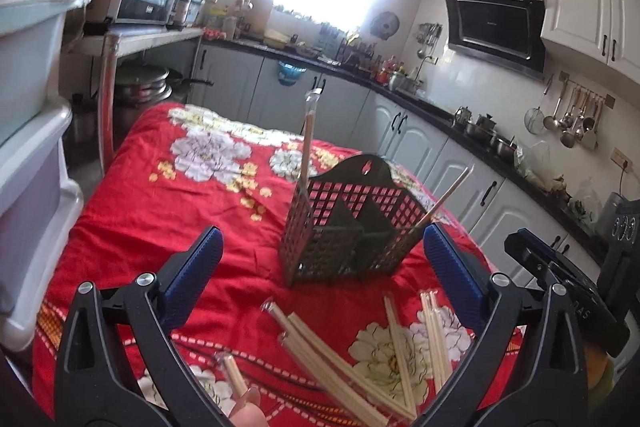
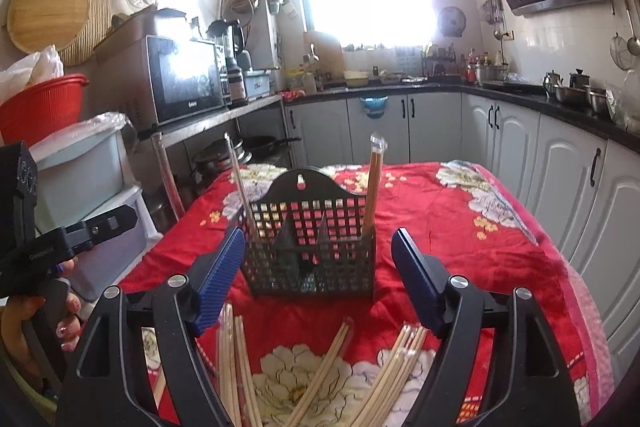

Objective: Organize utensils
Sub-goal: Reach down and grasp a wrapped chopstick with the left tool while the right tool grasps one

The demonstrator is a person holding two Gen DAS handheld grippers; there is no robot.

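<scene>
A black perforated utensil caddy (image 1: 344,227) (image 2: 310,251) stands on the red flowered tablecloth (image 1: 168,211) (image 2: 460,227). Two wrapped chopstick pairs stand in it, one upright (image 1: 308,143) (image 2: 374,183) and one leaning (image 1: 444,199) (image 2: 242,183). Several wrapped pale chopstick pairs (image 1: 340,359) (image 2: 320,375) lie loose on the cloth in front of the caddy. My left gripper (image 1: 320,259) is open and empty above the loose chopsticks. My right gripper (image 2: 318,267) is open and empty, just in front of the caddy. The left gripper's body also shows at the left edge of the right wrist view (image 2: 60,239).
Stacked plastic bins (image 1: 28,115) (image 2: 88,195) stand left of the table. A microwave (image 2: 180,79) sits on a metal shelf behind. Grey kitchen cabinets (image 2: 500,147) and a dark counter with pots (image 1: 480,131) run along the back and right.
</scene>
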